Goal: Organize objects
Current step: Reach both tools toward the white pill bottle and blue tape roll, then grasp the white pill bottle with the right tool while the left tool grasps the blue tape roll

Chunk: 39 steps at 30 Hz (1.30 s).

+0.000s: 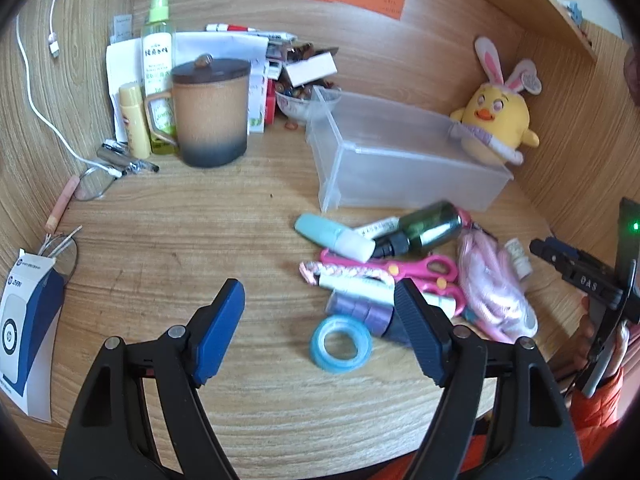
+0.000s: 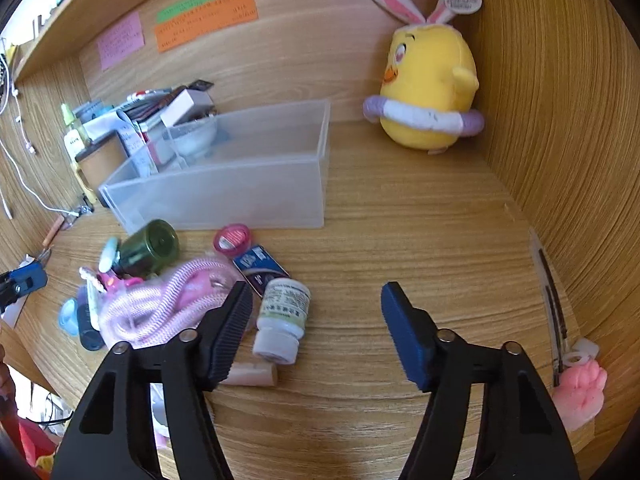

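A clear plastic bin (image 1: 400, 160) (image 2: 224, 196) stands empty at the back of the wooden desk. In front of it lies a pile: a teal highlighter (image 1: 332, 236), a dark green bottle (image 1: 428, 228) (image 2: 150, 246), pink scissors (image 1: 400, 272), purple tape rolls (image 1: 360, 308) and a bagged pink rope (image 1: 492, 288) (image 2: 160, 304). My left gripper (image 1: 320, 292) is open over the pile's near edge, and a blue tape ring (image 1: 340, 344) lies loose between its fingers. My right gripper (image 2: 316, 292) is open, with a white pill bottle (image 2: 282, 320) lying beside its left finger, not gripped.
A lidded brown mug (image 1: 212, 116), a spray bottle (image 1: 158, 52) and papers crowd the back left. Glasses (image 1: 96, 184) and a white-blue box (image 1: 24, 320) lie at the left. A yellow plush chick (image 2: 428, 92) sits in the back right corner. A pink paw toy (image 2: 580, 392) hangs on the right wall.
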Tool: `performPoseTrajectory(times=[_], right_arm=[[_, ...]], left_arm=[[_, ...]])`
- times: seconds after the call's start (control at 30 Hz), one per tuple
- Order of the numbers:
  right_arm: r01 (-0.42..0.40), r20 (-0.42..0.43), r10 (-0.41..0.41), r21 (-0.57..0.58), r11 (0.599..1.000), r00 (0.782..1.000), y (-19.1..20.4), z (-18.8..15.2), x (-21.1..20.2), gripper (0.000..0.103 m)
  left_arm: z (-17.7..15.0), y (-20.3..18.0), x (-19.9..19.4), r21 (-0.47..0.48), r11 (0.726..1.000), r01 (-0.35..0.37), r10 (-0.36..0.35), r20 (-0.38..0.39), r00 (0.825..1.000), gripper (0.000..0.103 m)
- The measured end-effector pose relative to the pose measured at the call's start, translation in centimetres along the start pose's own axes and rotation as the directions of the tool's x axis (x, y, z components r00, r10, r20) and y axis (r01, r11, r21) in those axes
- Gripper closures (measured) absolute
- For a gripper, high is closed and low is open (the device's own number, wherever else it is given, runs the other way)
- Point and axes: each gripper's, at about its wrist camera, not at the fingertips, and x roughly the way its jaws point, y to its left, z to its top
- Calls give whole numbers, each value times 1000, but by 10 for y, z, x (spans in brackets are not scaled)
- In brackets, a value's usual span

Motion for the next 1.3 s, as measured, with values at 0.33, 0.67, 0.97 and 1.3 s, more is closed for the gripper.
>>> performPoseTrajectory(times=[0.33,0.67,0.97,1.3], right_arm=[[-26,-60,25,-20,999,998,7,-5,14,47],[-34,-97,35,10,999,995,5,-7,31,76],[-37,-66,39,27,999,997,2,-3,25,76],[-40,60,40,-2,999,997,4,27,-10,76]], left_arm=[[-24,-10,9,52,999,13,-9,-68,998,28],[-33,-11,28,76,997,-10,17,-87,996,54],[-24,-8,26,64,997,-45,48,-52,998,64],[26,-8,-6,49,998,-36,31,103,994,64]])
